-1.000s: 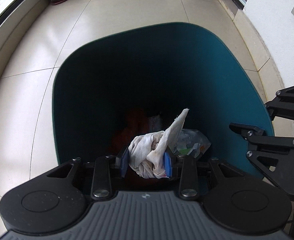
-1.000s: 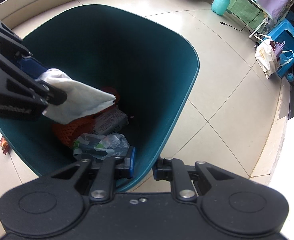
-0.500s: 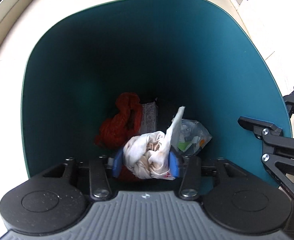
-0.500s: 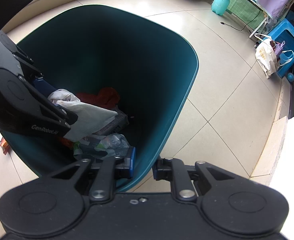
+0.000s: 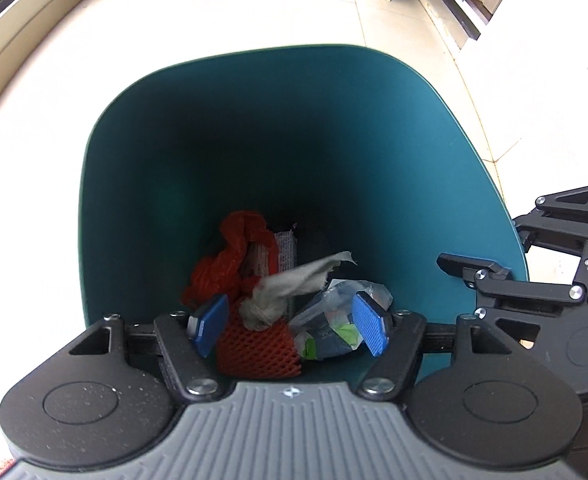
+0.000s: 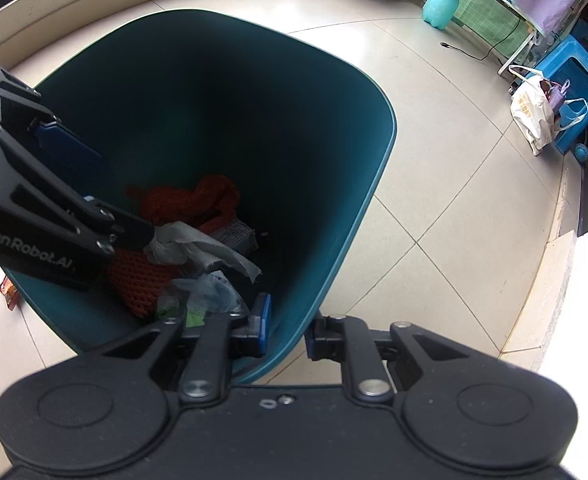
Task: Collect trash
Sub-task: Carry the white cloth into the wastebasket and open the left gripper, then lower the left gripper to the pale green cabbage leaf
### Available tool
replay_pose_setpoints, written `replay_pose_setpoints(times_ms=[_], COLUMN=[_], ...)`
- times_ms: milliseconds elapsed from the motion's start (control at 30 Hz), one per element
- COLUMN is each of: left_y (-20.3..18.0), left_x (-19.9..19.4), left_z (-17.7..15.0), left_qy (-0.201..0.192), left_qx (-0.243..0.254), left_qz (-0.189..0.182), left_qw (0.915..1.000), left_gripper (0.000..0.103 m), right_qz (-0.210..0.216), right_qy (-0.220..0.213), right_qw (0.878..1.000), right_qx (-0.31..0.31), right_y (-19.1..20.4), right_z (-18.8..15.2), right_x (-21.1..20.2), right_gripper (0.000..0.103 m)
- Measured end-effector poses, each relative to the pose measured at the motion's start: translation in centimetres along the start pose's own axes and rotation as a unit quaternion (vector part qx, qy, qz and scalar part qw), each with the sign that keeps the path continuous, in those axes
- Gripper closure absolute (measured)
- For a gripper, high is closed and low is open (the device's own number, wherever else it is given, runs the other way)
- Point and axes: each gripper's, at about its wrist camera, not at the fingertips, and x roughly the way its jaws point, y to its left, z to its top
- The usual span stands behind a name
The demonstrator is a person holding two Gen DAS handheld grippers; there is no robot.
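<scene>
Over the teal bin (image 5: 434,152), the left claw (image 5: 289,326) has just been opening, jaws wide with nothing between them, the crumpled tissue (image 5: 281,292) lying inside on the trash, while the right claw (image 6: 287,332) pinches the bin's rim.

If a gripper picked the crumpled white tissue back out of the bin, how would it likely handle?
The tissue looks crumpled and twisted with a loose flap sticking out, so it is probably floppy and very light. It lies on top of the red foam net without flattening it, which also suggests little weight. Its ragged edge hints it could tear if tugged.
</scene>
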Motion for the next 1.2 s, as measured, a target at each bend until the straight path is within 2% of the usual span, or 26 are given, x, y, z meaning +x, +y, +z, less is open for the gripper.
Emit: replay_pose_setpoints(times_ms=[333, 633, 1000, 1100, 1200], left_y=[1.8, 4.7, 10.5, 13.2, 16.3], left_x=[-5.8, -9.1, -11.6, -11.2, -9.6], left_z=[-1.8, -4.6, -9.3, -10.9, -12.5], left_qy=[-0.049, -0.066, -0.062, -0.051, -0.033], left_qx=[0.008, 0.007, -0.02, -0.035, -0.053], left_qz=[-0.005, 0.016, 0.03, 0.042, 0.051], left_qw=[0.9987, 0.9976, 0.9975, 0.9972, 0.9967], left_gripper=[0.035, 0.035, 0.035, 0.029, 0.029], right_qz=[-0.004, -0.003, -0.022, -0.024, -0.026], right_qy=[0.003, 0.005, 0.025, 0.029, 0.031], right_qw=[1.0, 1.0, 0.999, 0.999, 0.999], right_qx=[0.0, -0.01, -0.024, -0.021, -0.017], right_y=[0.2, 0.2, 0.0, 0.2, 0.3], right_z=[0.1, 0.1, 1.0, 0.9, 0.9], right_x=[0.2, 0.3, 1.1, 1.1, 0.9], right_gripper=[0.087, 0.089, 0.09, 0.09, 0.09])
